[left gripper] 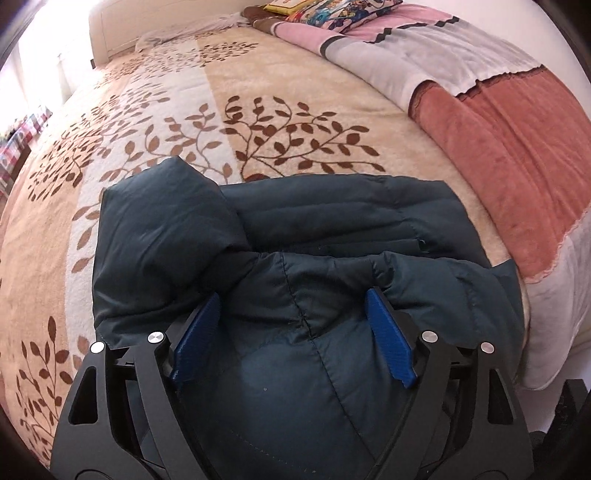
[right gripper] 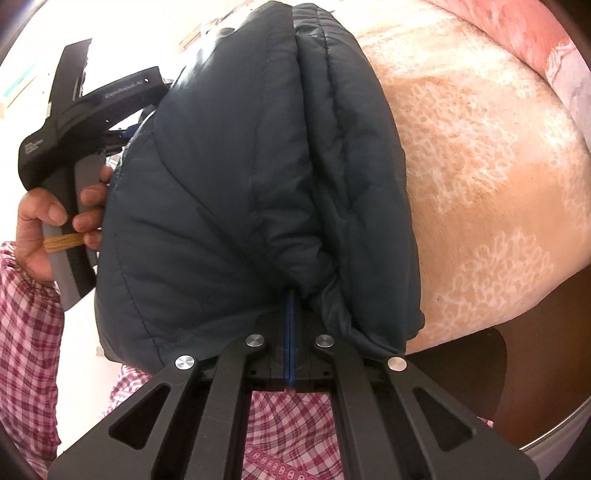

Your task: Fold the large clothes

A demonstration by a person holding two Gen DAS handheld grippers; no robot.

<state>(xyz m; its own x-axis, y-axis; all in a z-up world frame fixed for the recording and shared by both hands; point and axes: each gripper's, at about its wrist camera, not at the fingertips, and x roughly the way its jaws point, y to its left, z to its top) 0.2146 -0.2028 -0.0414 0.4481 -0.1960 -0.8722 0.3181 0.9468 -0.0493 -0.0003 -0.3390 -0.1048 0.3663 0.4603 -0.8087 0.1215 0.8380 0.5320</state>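
Observation:
A dark teal puffer jacket (left gripper: 295,240) lies folded and bunched on the leaf-patterned bed cover (left gripper: 221,110), its hood at the left. My left gripper (left gripper: 291,325) stands wide open over the near part, and puffy fabric bulges between its blue pads (left gripper: 195,339). In the right wrist view the jacket (right gripper: 240,184) hangs in thick folds from my right gripper (right gripper: 290,299), whose blue pads are shut on a pinch of its edge. The left gripper's black body (right gripper: 74,122) shows at the left, held by a hand (right gripper: 40,229); its fingers are hidden behind the jacket.
A rust, grey and pink blanket (left gripper: 517,147) lies heaped along the bed's right side. Colourful pillows (left gripper: 332,11) sit at the headboard end. A person's plaid sleeve (right gripper: 29,332) is close below the right gripper. The bed's edge (right gripper: 461,332) runs beside the jacket.

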